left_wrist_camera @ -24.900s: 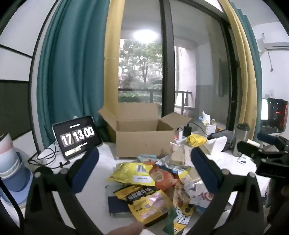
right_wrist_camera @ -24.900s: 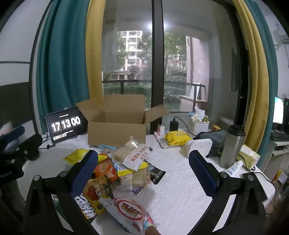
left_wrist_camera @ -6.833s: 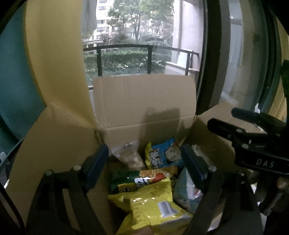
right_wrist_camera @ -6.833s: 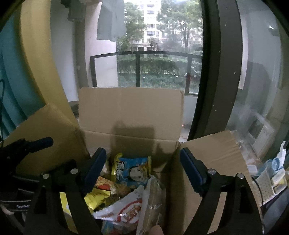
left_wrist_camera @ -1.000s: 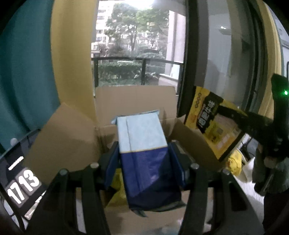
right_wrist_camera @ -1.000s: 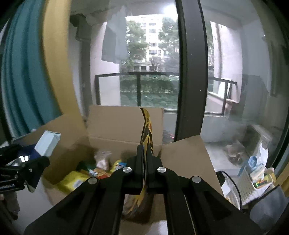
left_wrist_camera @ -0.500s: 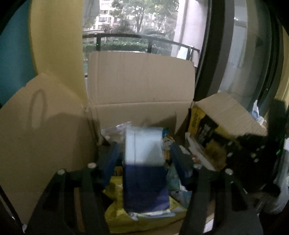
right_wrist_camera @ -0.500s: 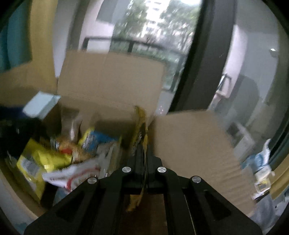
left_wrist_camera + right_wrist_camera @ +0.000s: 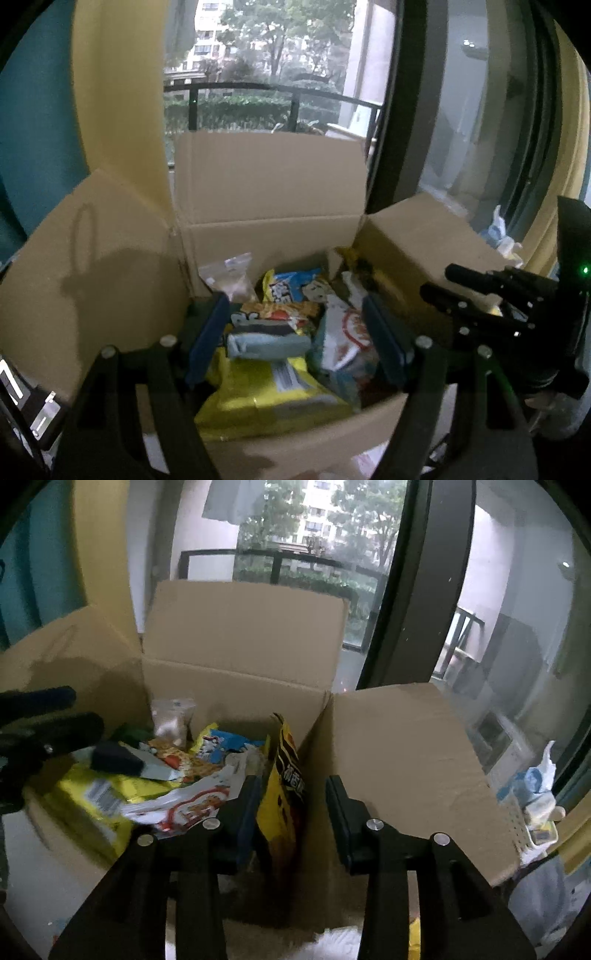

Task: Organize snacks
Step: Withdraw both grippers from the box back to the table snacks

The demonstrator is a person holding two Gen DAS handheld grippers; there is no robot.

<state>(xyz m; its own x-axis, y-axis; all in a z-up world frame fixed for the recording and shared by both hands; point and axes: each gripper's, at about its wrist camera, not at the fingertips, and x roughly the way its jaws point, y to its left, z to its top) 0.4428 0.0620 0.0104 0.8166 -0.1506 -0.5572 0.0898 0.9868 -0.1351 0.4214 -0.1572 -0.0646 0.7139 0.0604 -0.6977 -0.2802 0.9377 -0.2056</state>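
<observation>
Edging box rim (image 9: 236,677), tools seemingly clear.

Tall glass window with dark frame (image 9: 417,602), black balcony railing (image 9: 258,88) outside, green trees, grey daylight, yellow curtain (image 9: 118,92), teal curtain (image 9: 33,129) at left

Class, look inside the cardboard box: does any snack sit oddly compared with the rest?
Yes. The yellow-and-black snack bag stands on edge against the right wall of the cardboard box, between the open jaws of the right hand-held gripper, while the other packets lie flat in a loose heap.
</observation>
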